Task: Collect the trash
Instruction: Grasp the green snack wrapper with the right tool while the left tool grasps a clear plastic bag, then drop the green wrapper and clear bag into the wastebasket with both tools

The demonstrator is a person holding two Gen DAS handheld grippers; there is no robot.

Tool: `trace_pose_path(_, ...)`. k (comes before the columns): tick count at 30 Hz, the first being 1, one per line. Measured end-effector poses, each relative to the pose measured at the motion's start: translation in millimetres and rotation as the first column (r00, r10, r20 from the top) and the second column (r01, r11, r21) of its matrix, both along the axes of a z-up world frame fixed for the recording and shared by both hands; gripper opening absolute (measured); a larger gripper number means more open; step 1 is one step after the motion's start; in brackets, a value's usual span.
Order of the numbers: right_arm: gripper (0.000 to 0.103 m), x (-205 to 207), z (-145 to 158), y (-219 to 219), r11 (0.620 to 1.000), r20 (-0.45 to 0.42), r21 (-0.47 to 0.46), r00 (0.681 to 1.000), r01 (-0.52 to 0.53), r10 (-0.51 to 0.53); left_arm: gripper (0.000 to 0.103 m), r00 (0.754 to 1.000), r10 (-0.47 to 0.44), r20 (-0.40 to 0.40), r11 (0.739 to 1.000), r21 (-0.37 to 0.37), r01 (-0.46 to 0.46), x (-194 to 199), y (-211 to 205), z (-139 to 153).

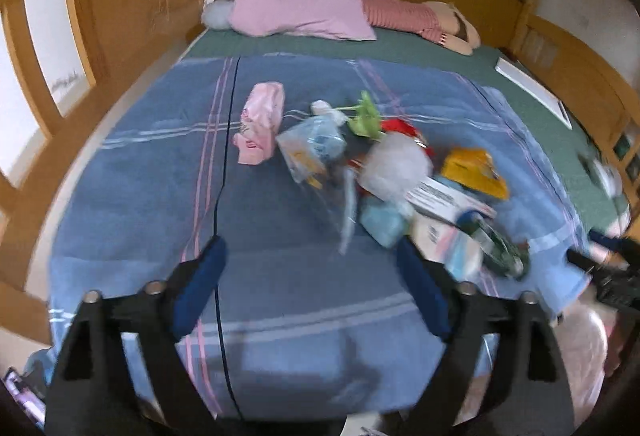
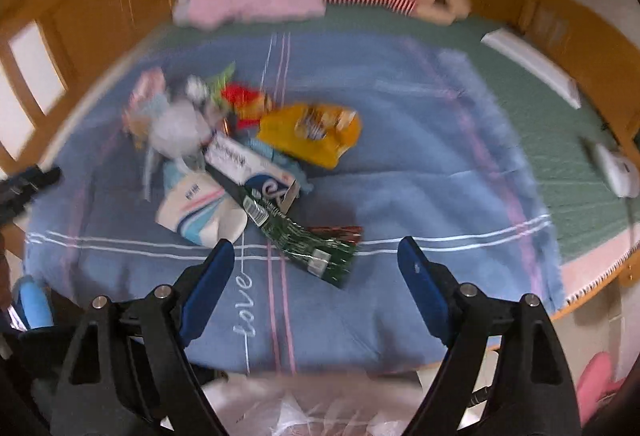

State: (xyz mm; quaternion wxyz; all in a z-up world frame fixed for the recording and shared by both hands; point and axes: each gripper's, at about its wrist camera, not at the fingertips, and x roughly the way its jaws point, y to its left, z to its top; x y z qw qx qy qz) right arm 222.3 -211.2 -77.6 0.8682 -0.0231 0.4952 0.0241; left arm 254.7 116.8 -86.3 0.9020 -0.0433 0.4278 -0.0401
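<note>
A heap of trash lies on a blue blanket on the bed. In the left wrist view I see a pink packet, a clear bag, a white crumpled wad, a yellow bag and a green wrapper. My left gripper is open and empty, short of the heap. In the right wrist view the green wrapper lies just ahead, with a white pack, a white box and the yellow bag beyond. My right gripper is open and empty.
A pink pillow and a striped plush toy lie at the head of the bed. Wooden cabinets surround it. A white remote-like device sits at the right. A clear plastic bag hangs below the bed's foot.
</note>
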Motion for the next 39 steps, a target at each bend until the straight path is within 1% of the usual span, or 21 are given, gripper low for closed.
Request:
trace_pose_path(1,0.083,12,-12,7,0.999,-0.043,-0.033,0.999,-0.02,0.019,0.088,1.0,-0.001,-0.017,1.0,-0.03,0.0,11,9,-7)
trace_pose_path(2,0.083,29,-32,19,0.992,-0.123,-0.108,0.991,-0.059,0.046,0.088,0.999,-0.002,-0.037,0.998,-0.062,-0.001,24,19,-15)
trace_pose_path(4,0.083,44,-57,32,0.974,-0.198,-0.196,0.977,-0.114,0.074,0.088,0.997,0.013,-0.075,0.992,-0.12,-0.022,48,35,-28)
trace_pose_path(6,0.083,53,-76,41,0.954,-0.246,-0.256,0.965,-0.154,0.089,0.09,0.994,0.003,-0.111,0.981,-0.192,-0.024,74,44,-39)
trace_pose_path(8,0.081,62,-88,44,0.949,-0.266,-0.269,0.959,-0.167,0.093,0.093,0.992,0.001,-0.128,0.966,-0.255,-0.034,93,48,-47)
trace_pose_path(9,0.065,65,-92,45,0.952,-0.271,-0.255,0.958,-0.169,0.097,0.094,0.991,0.007,-0.136,0.957,-0.286,-0.046,103,49,-52)
trace_pose_path(10,0.04,66,-95,45,0.959,-0.283,-0.228,0.954,-0.167,0.099,0.094,0.989,0.008,-0.144,0.949,-0.311,-0.053,113,48,-57)
trace_pose_path(11,0.03,67,-97,44,0.964,-0.293,-0.211,0.951,-0.161,0.095,0.094,0.989,0.005,-0.149,0.944,-0.326,-0.054,120,47,-62)
trace_pose_path(12,0.024,65,-97,42,0.973,-0.306,-0.174,0.948,-0.149,0.091,0.094,0.986,-0.005,-0.164,0.937,-0.346,-0.052,128,44,-71)
trace_pose_path(14,0.021,59,-90,40,0.981,-0.288,-0.134,0.953,-0.14,0.096,0.093,0.976,-0.028,-0.214,0.929,-0.367,-0.054,140,38,-88)
trace_pose_path(17,0.021,46,-68,35,0.992,-0.239,-0.075,0.967,-0.106,0.085,0.066,0.958,-0.057,-0.28,0.898,-0.434,-0.073,149,33,-113)
trace_pose_path(19,0.021,37,-54,31,0.996,-0.21,-0.036,0.975,-0.086,0.077,0.032,0.94,-0.088,-0.329,0.883,-0.463,-0.079,153,27,-127)
trace_pose_path(20,0.021,32,-47,28,0.997,-0.19,-0.019,0.979,-0.075,0.07,0.027,0.938,-0.092,-0.335,0.886,-0.457,-0.076,153,25,-130)
trace_pose_path(22,0.021,20,-28,21,0.998,-0.137,0.032,0.989,-0.057,0.061,0.017,0.943,-0.082,-0.321,0.908,-0.415,-0.063,148,17,-130)
trace_pose_path(26,0.021,-2,-5,5,0.994,-0.05,0.108,0.999,-0.007,0.012,0.013,0.962,-0.042,-0.269,0.924,-0.378,-0.065,129,8,-111)
trace_pose_path(27,0.021,-15,2,-5,0.987,-0.015,0.163,1.0,0.013,-0.01,0.012,0.97,-0.027,-0.241,0.935,-0.35,-0.061,120,8,-101)
trace_pose_path(31,0.021,-55,28,-21,0.961,0.085,0.275,0.995,0.033,-0.059,0.012,0.996,0.01,-0.089,0.969,-0.244,-0.031,87,11,-49)
trace_pose_path(33,0.021,-83,45,-27,0.95,0.151,0.311,0.987,0.006,-0.056,0.012,1.0,-0.005,-0.012,0.968,-0.249,0.002,65,12,-22)
trace_pose_path(35,0.021,-101,58,-30,0.951,0.185,0.311,0.981,-0.01,-0.05,0.012,0.997,-0.055,0.049,0.958,-0.279,0.067,44,7,1)
trace_pose_path(37,0.021,-123,70,-36,0.955,0.199,0.295,0.978,-0.008,-0.054,0.012,0.986,-0.126,0.108,0.944,-0.291,0.153,20,-5,18)
trace_pose_path(39,0.021,-141,73,-41,0.958,0.18,0.288,0.982,0.01,-0.064,0.012,0.968,-0.205,0.146,0.924,-0.297,0.24,0,-26,29)
